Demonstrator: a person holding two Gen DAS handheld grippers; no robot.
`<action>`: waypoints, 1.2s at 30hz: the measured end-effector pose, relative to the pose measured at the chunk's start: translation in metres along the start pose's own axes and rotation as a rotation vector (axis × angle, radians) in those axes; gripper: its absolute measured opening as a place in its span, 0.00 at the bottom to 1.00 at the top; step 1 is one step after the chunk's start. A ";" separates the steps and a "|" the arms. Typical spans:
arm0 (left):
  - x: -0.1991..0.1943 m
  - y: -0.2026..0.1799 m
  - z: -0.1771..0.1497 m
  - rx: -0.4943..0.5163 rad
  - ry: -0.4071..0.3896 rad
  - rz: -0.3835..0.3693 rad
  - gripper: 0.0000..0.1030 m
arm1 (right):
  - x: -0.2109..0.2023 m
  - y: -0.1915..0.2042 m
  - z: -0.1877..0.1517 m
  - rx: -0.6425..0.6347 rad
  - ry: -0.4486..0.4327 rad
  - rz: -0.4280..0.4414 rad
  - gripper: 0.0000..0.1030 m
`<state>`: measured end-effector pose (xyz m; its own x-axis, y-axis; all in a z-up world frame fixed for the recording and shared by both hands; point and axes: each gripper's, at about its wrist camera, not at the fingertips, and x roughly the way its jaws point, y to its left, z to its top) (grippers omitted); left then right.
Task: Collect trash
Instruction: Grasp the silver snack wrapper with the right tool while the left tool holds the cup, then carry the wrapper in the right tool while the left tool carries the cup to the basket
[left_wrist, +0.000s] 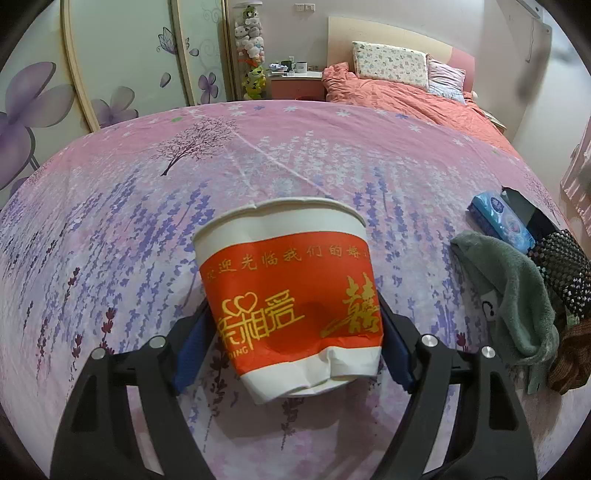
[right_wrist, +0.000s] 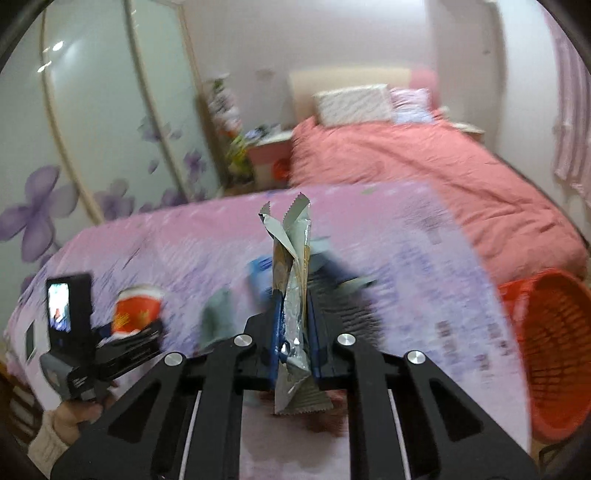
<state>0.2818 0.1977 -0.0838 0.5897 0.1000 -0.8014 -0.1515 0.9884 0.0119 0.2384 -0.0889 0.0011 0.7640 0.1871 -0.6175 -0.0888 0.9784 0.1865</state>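
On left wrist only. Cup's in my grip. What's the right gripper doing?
Observer: The right gripper is shut on a silver wrapper, held upright.
Operator: Any bin around? None in my view.
Observer: Yes, an orange basket sits at the right edge of the right wrist view, beside the purple sheet.
Operator: Can you see my gripper from there?
Observer: Yes, lower left, the left gripper holding the red cup over the sheet.
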 end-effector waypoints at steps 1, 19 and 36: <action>0.000 0.000 0.000 0.000 0.000 0.000 0.76 | -0.003 -0.014 0.001 0.023 -0.005 -0.030 0.13; 0.000 0.000 0.000 0.001 0.000 0.000 0.76 | 0.051 -0.087 -0.047 0.150 0.184 -0.140 0.27; 0.009 -0.001 0.013 -0.015 -0.017 -0.037 0.74 | 0.048 -0.092 -0.055 0.130 0.184 -0.124 0.16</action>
<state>0.2977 0.1989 -0.0838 0.6082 0.0658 -0.7910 -0.1416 0.9896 -0.0265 0.2486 -0.1652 -0.0879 0.6336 0.0908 -0.7683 0.0902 0.9776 0.1899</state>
